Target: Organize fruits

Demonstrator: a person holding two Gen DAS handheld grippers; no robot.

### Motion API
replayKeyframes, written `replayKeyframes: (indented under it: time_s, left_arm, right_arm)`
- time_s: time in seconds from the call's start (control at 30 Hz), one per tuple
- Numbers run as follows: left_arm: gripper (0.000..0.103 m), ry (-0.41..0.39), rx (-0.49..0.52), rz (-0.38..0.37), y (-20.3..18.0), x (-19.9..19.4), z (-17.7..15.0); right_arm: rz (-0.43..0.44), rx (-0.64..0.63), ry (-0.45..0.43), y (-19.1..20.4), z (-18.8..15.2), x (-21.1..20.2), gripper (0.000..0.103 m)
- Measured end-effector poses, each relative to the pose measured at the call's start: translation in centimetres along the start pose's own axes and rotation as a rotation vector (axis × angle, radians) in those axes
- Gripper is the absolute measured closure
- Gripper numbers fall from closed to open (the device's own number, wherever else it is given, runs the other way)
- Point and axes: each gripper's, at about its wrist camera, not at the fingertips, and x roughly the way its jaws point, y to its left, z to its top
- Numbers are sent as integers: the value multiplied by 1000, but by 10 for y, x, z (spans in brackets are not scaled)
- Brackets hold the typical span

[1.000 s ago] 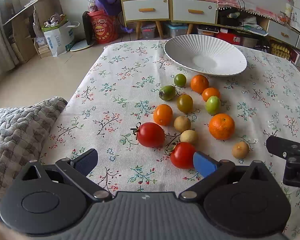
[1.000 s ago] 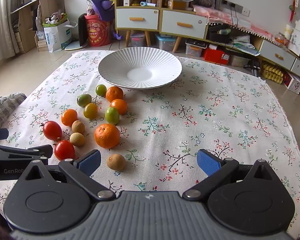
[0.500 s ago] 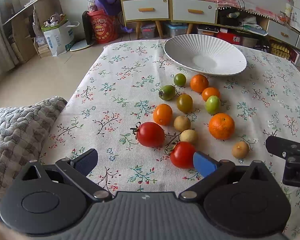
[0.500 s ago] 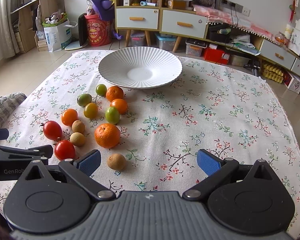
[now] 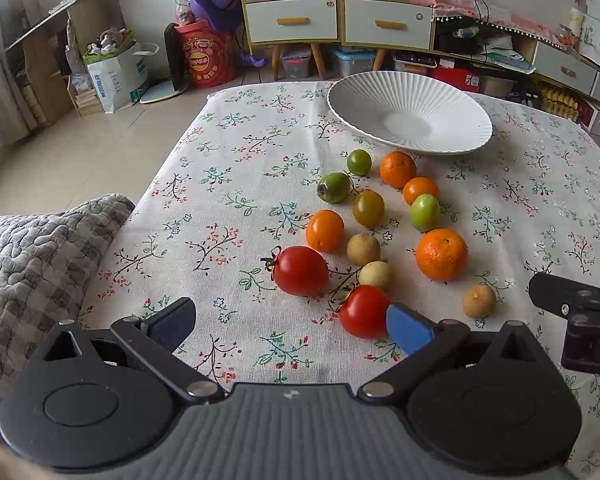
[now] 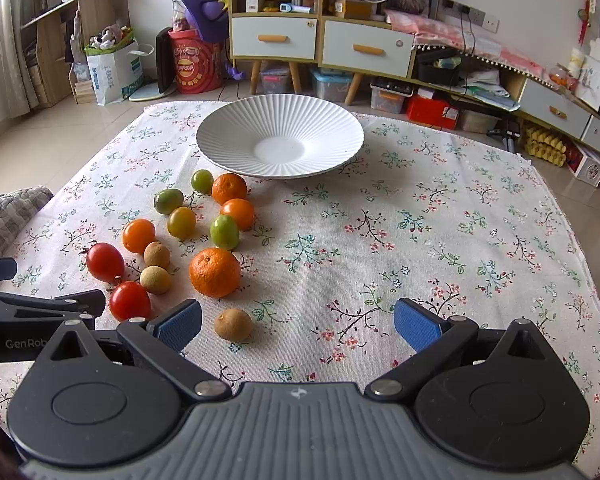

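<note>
On floral desk (image 6: 440, 216): white plate (image 6: 228, 136) bare, fruits clustered beside it; left tool (image 5: 291, 324) wide, near red tomato (image 5: 362, 310); right tool (image 6: 298, 326) wide, near brown longan (image 6: 233, 324).

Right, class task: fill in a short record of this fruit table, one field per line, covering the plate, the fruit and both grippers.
plate: white ribbed plate, nothing in it, far side of the floral tablecloth
fruit: loose on the cloth, on the near side of the plate
largest fruit: orange
nearest right gripper: brown fruit
left gripper: jaws open, holding nothing, red tomato by its right fingertip
right gripper: jaws open, holding nothing
</note>
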Motion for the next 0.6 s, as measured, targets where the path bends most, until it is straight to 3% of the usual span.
replayKeyframes:
  time_s: [0.6]
  left_arm:
    - [6,0,1,-3,0,0,0]
  right_arm:
    - [1,1,-1,0,0,0,1]
